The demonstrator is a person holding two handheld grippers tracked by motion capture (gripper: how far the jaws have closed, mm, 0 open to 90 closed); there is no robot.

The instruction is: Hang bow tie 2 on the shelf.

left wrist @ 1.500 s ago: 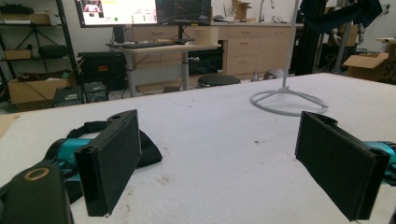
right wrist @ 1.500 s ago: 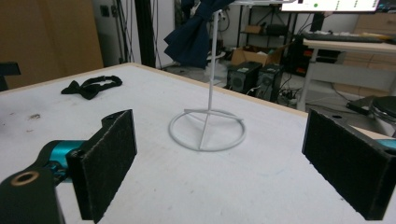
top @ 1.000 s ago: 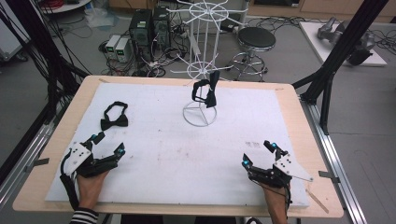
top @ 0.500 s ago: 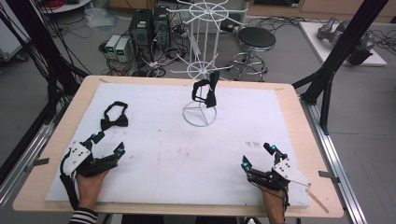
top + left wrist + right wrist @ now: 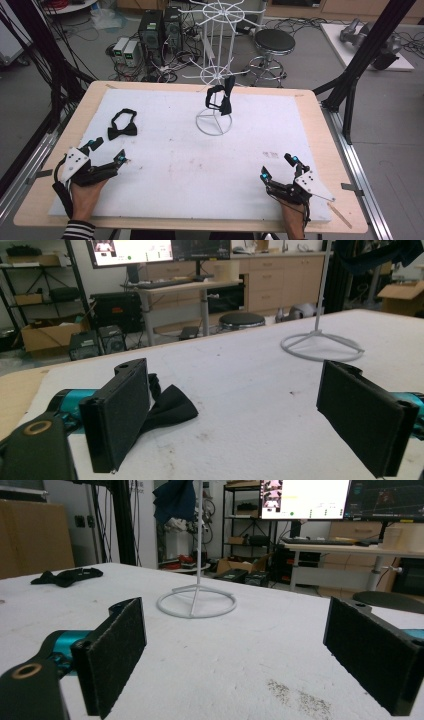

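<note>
A black bow tie lies flat on the white table cover at the left; it shows behind one jaw in the left gripper view and far off at the left in the right gripper view. A second black bow tie hangs on the white wire stand, whose ring base appears as the stand and the stand. My left gripper rests open at the front left, just short of the flat tie. At the front right my right gripper rests open and holds nothing.
The white cover spans most of the wooden table. A wooden stick lies at the front right corner. Behind the table are a taller white wire rack, a black stool and computer cases.
The right gripper has shifted slightly; otherwise nothing has visibly changed.
</note>
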